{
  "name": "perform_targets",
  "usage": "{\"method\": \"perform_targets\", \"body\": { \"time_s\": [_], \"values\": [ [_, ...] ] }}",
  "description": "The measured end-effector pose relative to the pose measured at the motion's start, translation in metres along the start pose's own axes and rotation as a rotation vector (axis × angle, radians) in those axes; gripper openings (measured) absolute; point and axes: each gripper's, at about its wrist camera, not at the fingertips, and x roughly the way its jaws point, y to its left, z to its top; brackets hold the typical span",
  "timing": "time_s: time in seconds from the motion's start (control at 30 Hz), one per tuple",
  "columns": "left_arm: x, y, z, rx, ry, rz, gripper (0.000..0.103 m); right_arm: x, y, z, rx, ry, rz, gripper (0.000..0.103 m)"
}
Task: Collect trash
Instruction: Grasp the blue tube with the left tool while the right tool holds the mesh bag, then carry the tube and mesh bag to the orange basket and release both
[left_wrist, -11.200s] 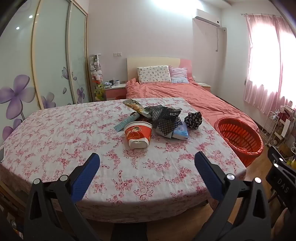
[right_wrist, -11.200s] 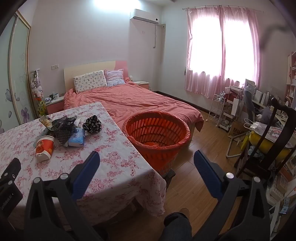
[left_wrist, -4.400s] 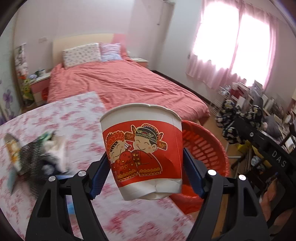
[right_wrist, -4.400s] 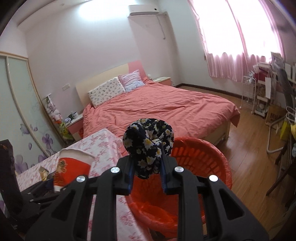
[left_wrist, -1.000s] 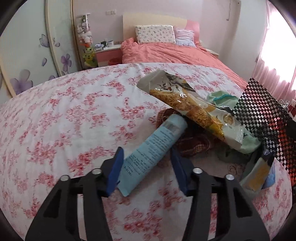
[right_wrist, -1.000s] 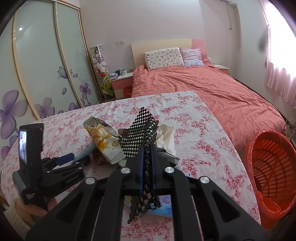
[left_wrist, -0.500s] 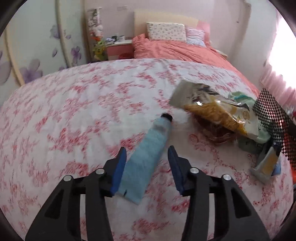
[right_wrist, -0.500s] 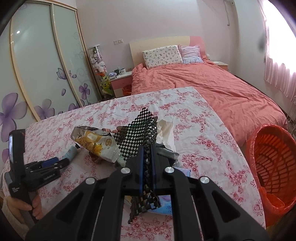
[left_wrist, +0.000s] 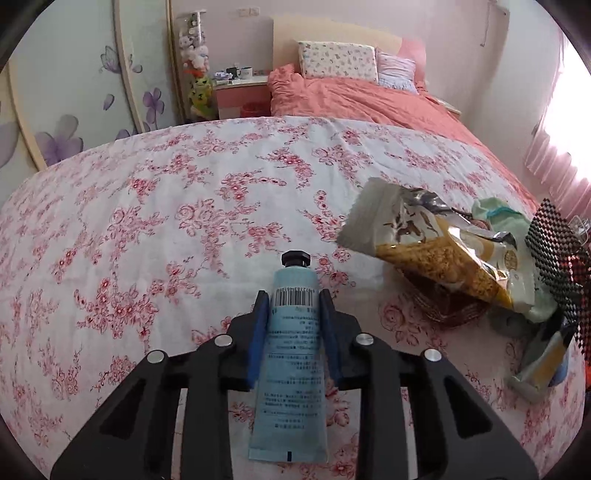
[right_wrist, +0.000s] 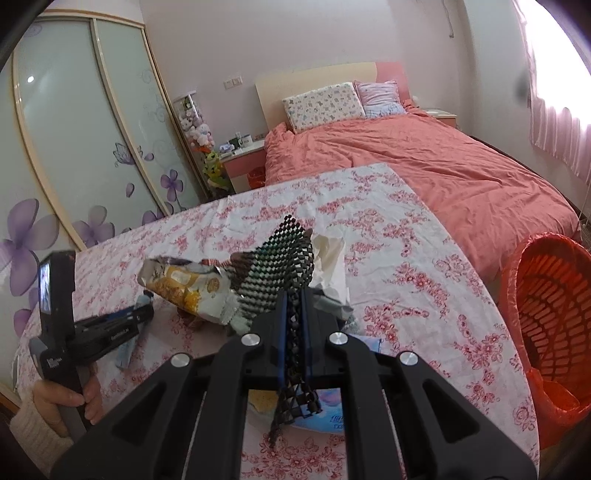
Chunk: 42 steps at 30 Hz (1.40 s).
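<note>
While the left gripper (left_wrist: 290, 317) is pinching a soft pale-blue squeeze tube with a black cap (left_wrist: 291, 350) just above the flowered tablecloth (left_wrist: 147, 229), the crinkly foil snack bag (left_wrist: 424, 251) is lying beside it, uncollected. Further right, the right gripper (right_wrist: 294, 325) is clamping a floppy black-and-white checkered mesh sheet (right_wrist: 284, 266), and both seemingly are heading for the orange slatted plastic basket (right_wrist: 546, 314) off the table's right edge.

Blue tube (left_wrist: 291, 354) (black cap) gripped; checkered mesh (right_wrist: 286, 266) pinched
</note>
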Motion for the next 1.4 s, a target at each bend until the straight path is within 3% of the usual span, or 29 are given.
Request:
{"method": "perform_targets", "body": {
  "time_s": [0.27, 0.8, 1.4],
  "values": [
    [0.001, 0.005, 0.005, -0.027, -0.004, -0.005, 0.028, -0.008, 0.006, 0.006, -0.009, -0.017, 0.026, 0.008],
    [-0.048, 0.005, 0.005, -0.001, -0.106, -0.053, 0.028, -0.053, 0.013, 0.025, -0.031, -0.136, 0.043, 0.007],
    [-0.126, -0.063, 0.022, 0.098, -0.246, -0.16, 0.028, -0.111, -0.009, 0.036, -0.018, -0.247, 0.01, 0.007]
  ]
}}
